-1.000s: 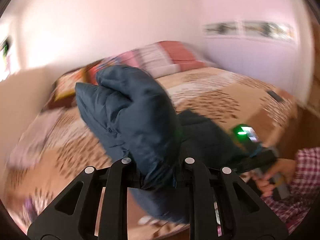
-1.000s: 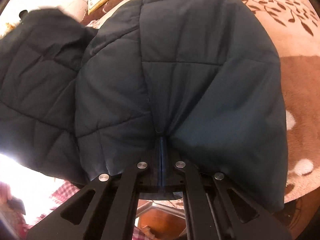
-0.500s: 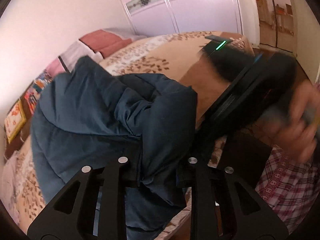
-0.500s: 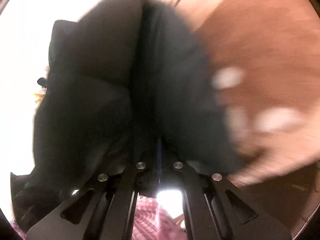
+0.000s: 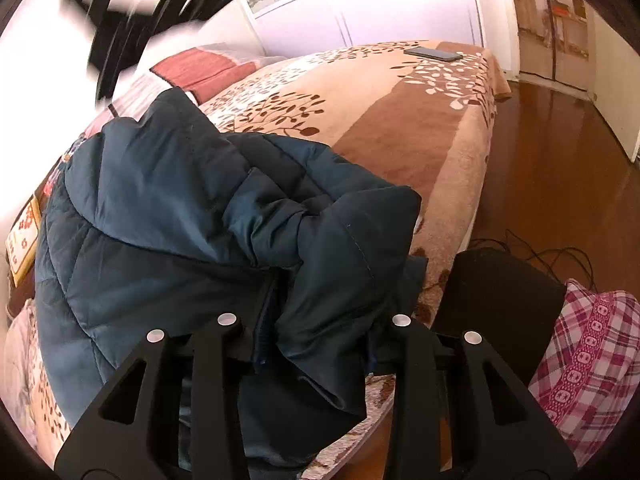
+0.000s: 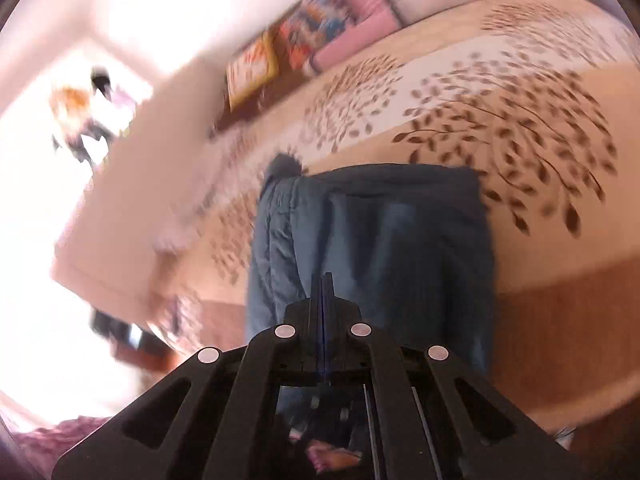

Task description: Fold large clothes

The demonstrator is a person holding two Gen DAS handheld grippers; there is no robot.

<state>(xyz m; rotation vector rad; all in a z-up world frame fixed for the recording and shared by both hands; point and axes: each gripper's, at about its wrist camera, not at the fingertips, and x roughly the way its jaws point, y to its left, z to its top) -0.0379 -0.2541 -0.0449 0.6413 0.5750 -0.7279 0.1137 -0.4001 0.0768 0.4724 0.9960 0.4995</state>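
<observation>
Bed (image 5: 420, 128) first, since it fills the room: brown and cream leaf-print blanket, pillows (image 5: 192, 68) stacked at the far end from both grippers, a phone (image 5: 434, 54) lying way out on the far corner. Wooden floor (image 5: 540, 168) runs off to the right of the left hand-held gripper.

Then the jacket (image 5: 168, 216), a big dark blue quilted puffer, lying on the near edge of the bed directly ahead of both grippers. From the right side it looks folded into a rough rectangle (image 6: 384, 232), though that view is smeared with motion so I wouldn't swear to how neat it is. From the left side it's bunchier, with a thick flap mounded up.

My read: one fold is pretty much laid down and we're at the let-go-and-tidy stage. Next thing needed is probably getting that lumpy flap flat and squaring the edges before another fold.

Left hand-held gripper (image 5: 316, 328) has its fingers spread fairly wide with a fat wad of the jacket sitting between them; touching for sure, but whether it's really squeezing I can't tell. Right hand-held gripper (image 6: 324, 292) is pressed together, tips empty, hanging over the jacket with nothing pinched.
</observation>
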